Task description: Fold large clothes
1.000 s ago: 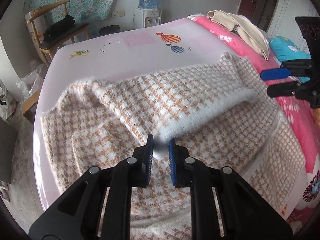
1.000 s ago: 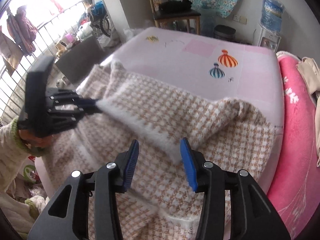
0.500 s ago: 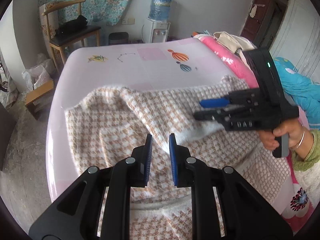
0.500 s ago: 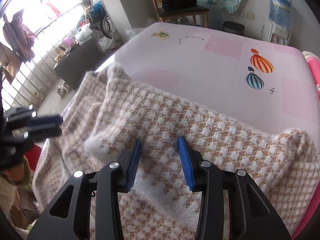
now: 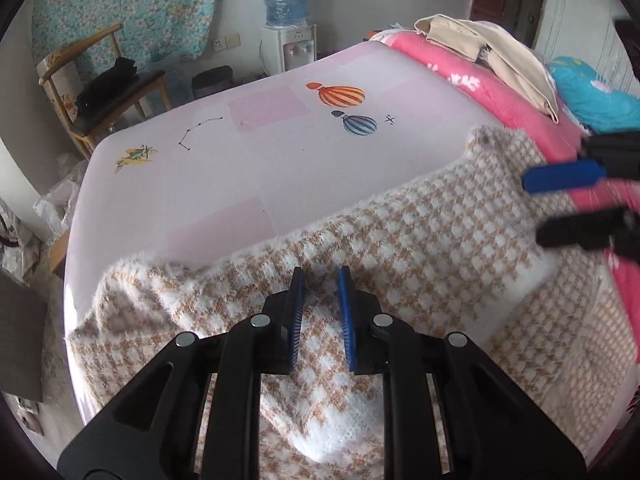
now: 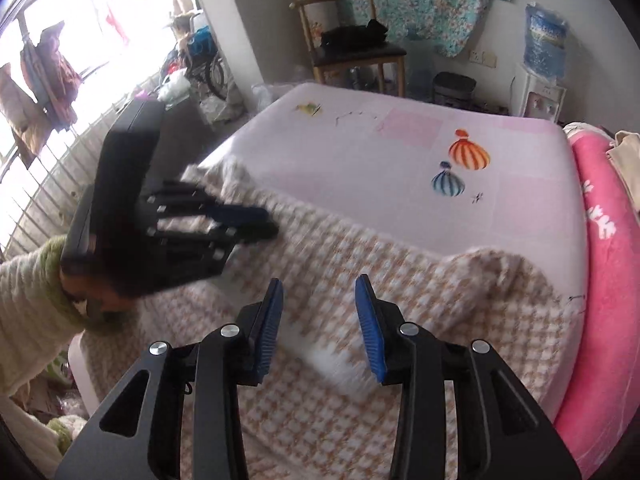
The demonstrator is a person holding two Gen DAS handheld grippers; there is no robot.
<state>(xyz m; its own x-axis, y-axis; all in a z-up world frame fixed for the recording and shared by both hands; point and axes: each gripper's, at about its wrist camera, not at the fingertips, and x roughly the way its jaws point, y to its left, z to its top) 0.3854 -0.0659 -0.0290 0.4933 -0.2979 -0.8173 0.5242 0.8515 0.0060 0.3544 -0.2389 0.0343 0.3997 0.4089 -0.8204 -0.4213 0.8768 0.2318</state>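
The left hand-held gripper (image 5: pixel 320 312) hovers released over the fuzzy beige-and-white houndstooth knit garment (image 5: pixel 420 248); the right hand-held gripper (image 6: pixel 320 320) is likewise released, nothing between its blue pads. The garment lies on the pink balloon-print bed (image 5: pixel 260 152), beside a pink fleece blanket (image 6: pixel 608 248). A wooden chair (image 6: pixel 352 40) and water dispenser (image 5: pixel 288 40) stand beyond.
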